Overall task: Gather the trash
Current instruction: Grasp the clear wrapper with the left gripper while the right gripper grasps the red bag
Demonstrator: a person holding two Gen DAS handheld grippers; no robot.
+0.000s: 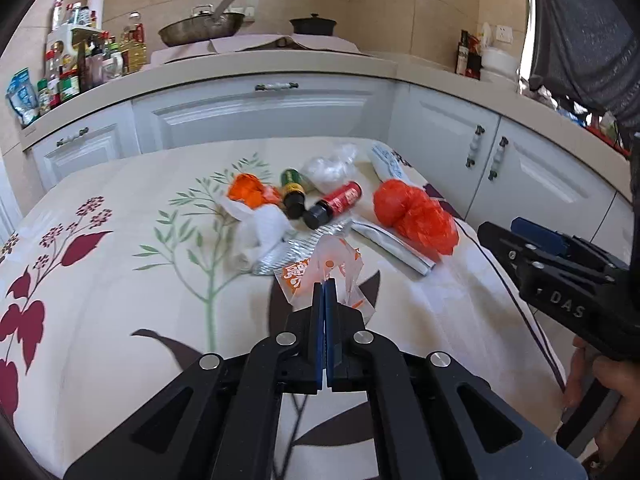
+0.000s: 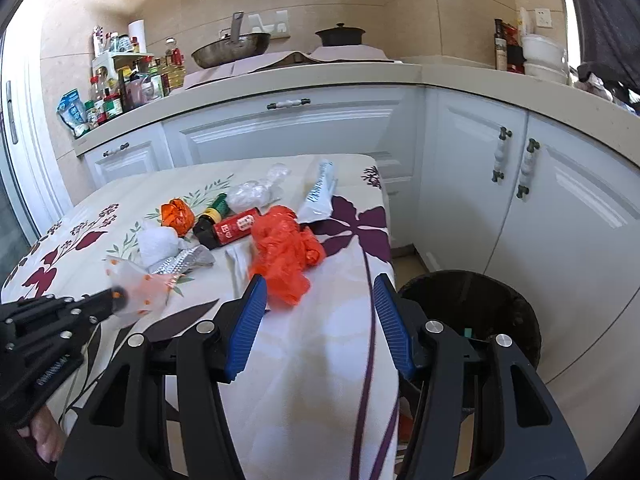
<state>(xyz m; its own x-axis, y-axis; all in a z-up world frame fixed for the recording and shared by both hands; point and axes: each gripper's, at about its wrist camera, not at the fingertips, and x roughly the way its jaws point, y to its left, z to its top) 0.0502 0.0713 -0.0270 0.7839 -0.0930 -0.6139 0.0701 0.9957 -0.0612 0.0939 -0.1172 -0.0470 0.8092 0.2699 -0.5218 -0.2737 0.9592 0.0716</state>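
Observation:
My left gripper [image 1: 324, 286] is shut on a clear plastic wrapper with orange print [image 1: 320, 268] and holds it just above the floral tablecloth [image 1: 120, 280]; the wrapper also shows in the right wrist view [image 2: 140, 288]. My right gripper [image 2: 320, 300] is open and empty near the table's right edge, just in front of a crumpled red plastic bag [image 2: 284, 256]. On the table lie two small dark bottles [image 1: 320, 204], an orange wrapper [image 1: 250, 192], white tissue [image 1: 264, 232], a foil strip [image 1: 288, 252], a clear bag [image 1: 332, 164] and a white packet [image 2: 320, 196].
A black trash bin [image 2: 472, 312] stands on the floor to the right of the table. White cabinets [image 2: 280, 128] and a counter with a wok [image 2: 232, 50], a pot and several condiment bottles [image 2: 128, 80] run behind and to the right.

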